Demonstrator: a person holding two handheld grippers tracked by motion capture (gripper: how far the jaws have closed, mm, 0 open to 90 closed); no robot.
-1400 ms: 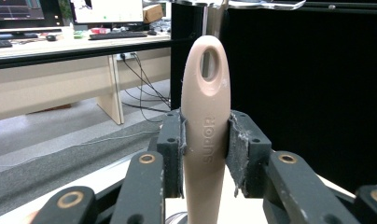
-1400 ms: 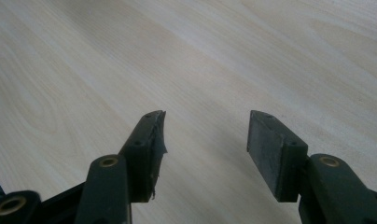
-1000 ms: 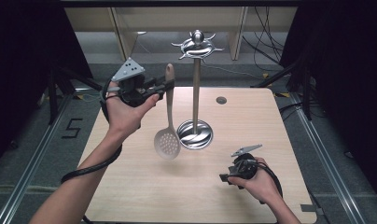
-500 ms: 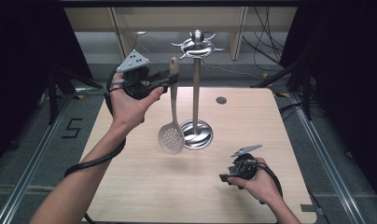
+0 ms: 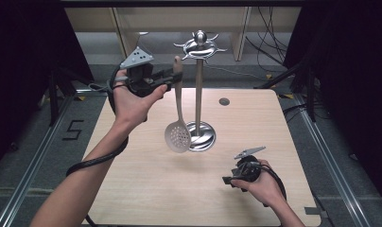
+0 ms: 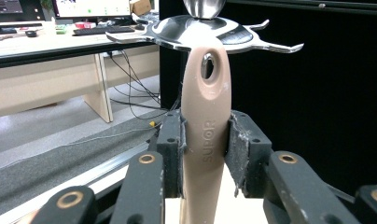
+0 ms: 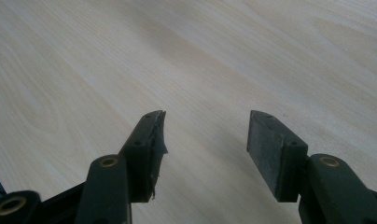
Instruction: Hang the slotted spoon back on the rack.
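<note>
**Skimmer raised to the rack's hooks**

Skimmer (image 5: 178, 113) hangs upright beside the rack (image 5: 198, 90), handle clamped by the left tool (image 6: 206, 135) so its eyelet sits level with the hooks, presumably for hanging. Right tool (image 7: 203, 130) rests gaping, empty, on the bench (image 5: 146, 189) nearer than the rack.

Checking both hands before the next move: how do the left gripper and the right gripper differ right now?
The left gripper is raised beside the top of the metal stand; the right gripper sits low over the table. The left one's fingers clamp the beige handle of the slotted spoon, which hangs bowl down; the right gripper's fingers stand apart with nothing between them. Both have black fingers and a grey plate on top.
</note>
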